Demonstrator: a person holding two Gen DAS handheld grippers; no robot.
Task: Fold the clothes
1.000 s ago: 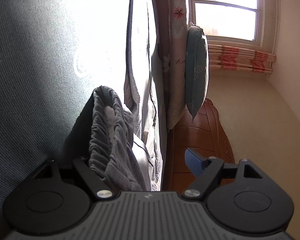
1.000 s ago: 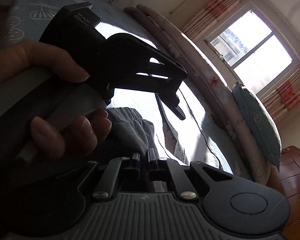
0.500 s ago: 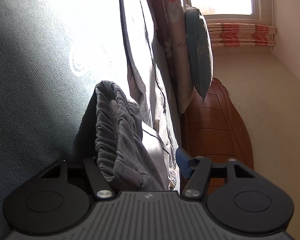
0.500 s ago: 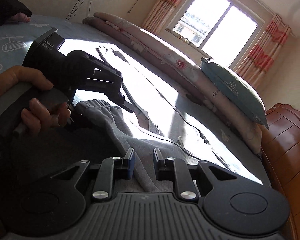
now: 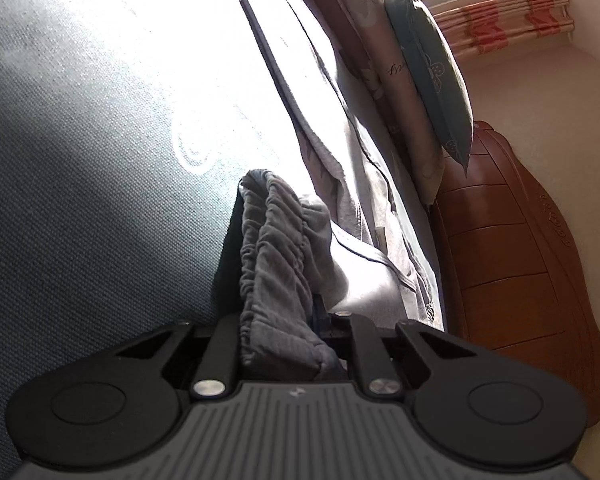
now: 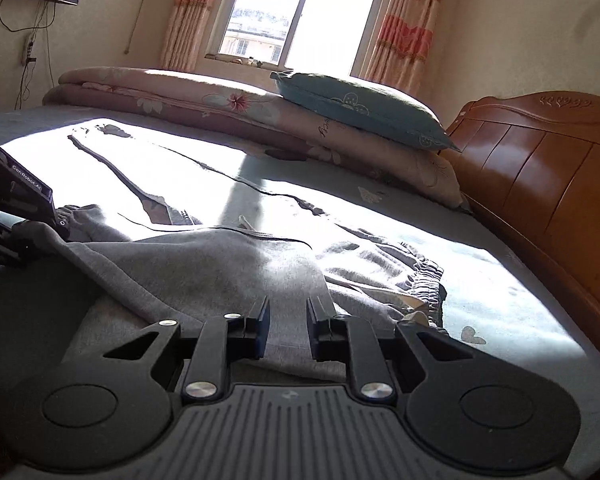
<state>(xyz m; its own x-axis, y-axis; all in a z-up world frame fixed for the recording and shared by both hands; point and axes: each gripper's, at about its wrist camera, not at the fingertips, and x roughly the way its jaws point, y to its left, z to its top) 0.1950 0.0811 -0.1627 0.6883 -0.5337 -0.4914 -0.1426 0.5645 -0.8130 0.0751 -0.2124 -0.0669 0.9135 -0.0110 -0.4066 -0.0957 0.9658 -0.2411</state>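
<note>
Grey sweatpants (image 6: 220,264) lie crumpled on the bed, their elastic waistband (image 6: 424,276) bunched at the right. In the left wrist view, my left gripper (image 5: 276,296) has a gathered elastic band of the grey sweatpants (image 5: 272,248) between its jaws; the jaws are closing and pinch the fabric. In the right wrist view that left gripper (image 6: 58,222) shows at the far left, holding the cloth's edge. My right gripper (image 6: 288,320) hovers low over the middle of the sweatpants. Its jaws stand a narrow gap apart with nothing pinched between them.
The bed (image 6: 500,304) has a blue-grey patterned sheet, partly in bright sun. A rolled floral quilt (image 6: 204,96) and a teal pillow (image 6: 356,100) lie along the far side. A wooden headboard (image 6: 540,184) stands at the right. A window (image 6: 296,12) with curtains is behind.
My left gripper's jaws came together on the gathered grey band. My right gripper swung right, away from the left gripper and hand, rolled level and parted its jaws slightly.
</note>
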